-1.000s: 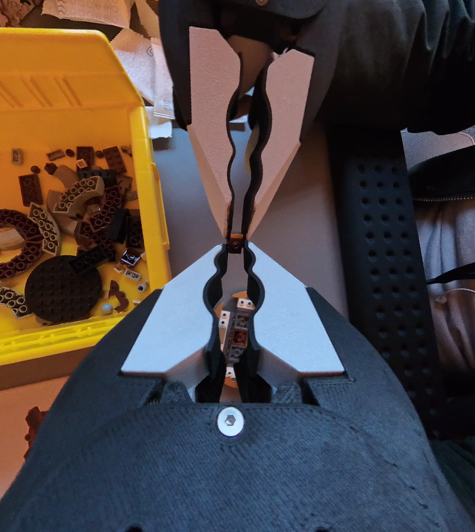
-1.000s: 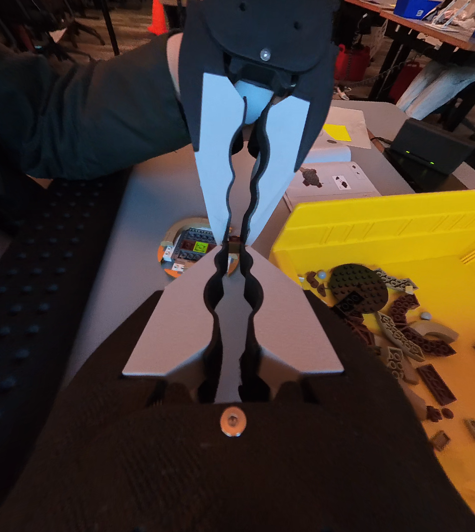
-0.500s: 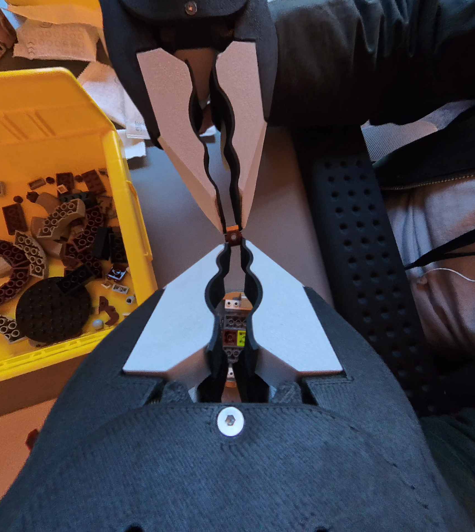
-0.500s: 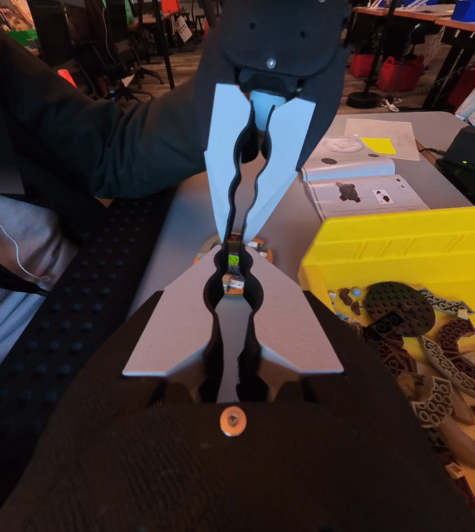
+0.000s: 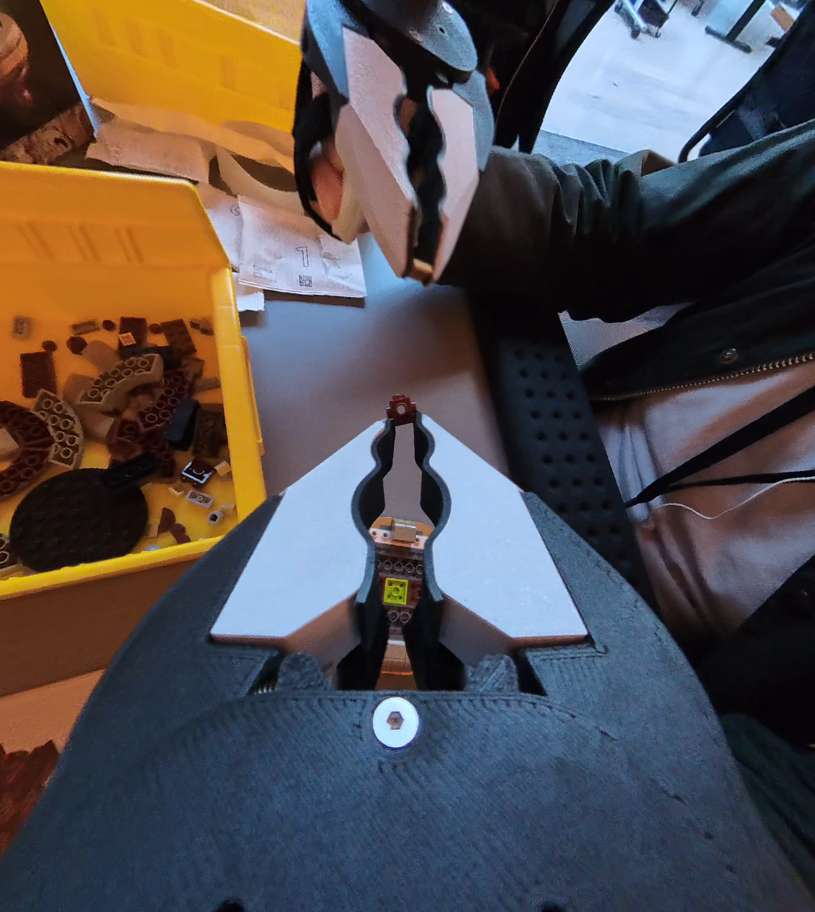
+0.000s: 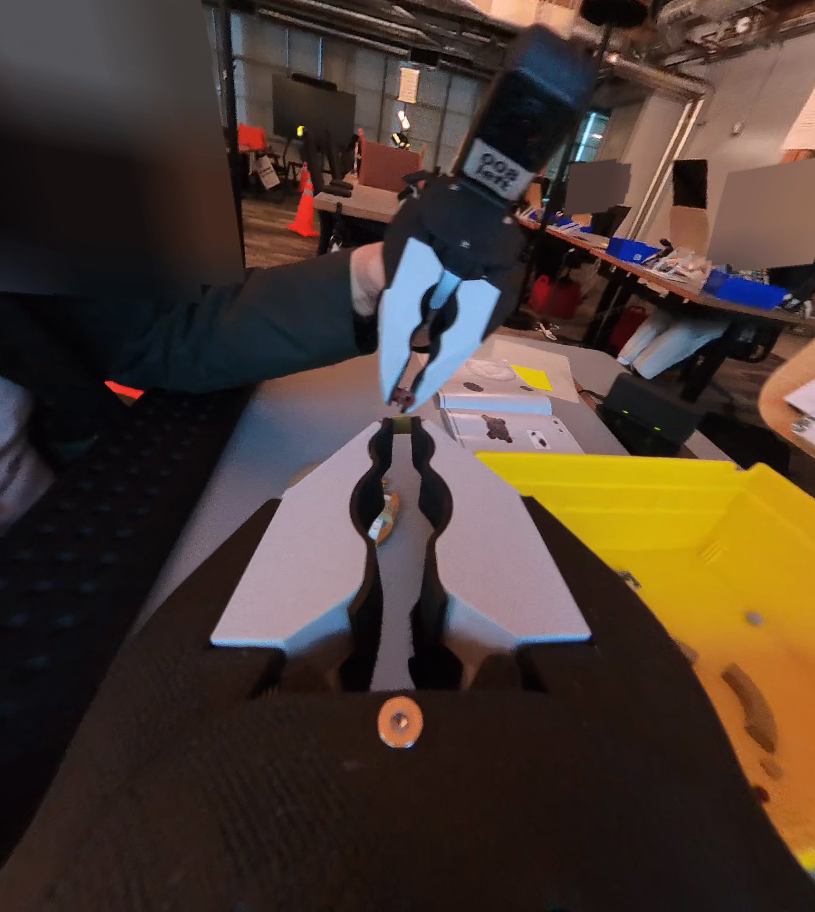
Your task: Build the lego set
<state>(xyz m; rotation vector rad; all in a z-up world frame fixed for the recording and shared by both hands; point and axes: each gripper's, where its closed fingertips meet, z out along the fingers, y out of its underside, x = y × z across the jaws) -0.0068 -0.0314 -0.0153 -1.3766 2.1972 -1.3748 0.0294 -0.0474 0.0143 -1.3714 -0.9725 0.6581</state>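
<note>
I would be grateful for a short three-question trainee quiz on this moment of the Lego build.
1. True or false: the left gripper pinches a small dark red piece at its fingertips.
2. The tan piece sits: A) in the yellow bin B) between the right gripper fingertips C) on the booklet.
3. Fill in: seen between the left gripper's fingers, the round build on the table shows a bright ____ square piece.

Key: 1 true; 2 B; 3 yellow-green.
</note>
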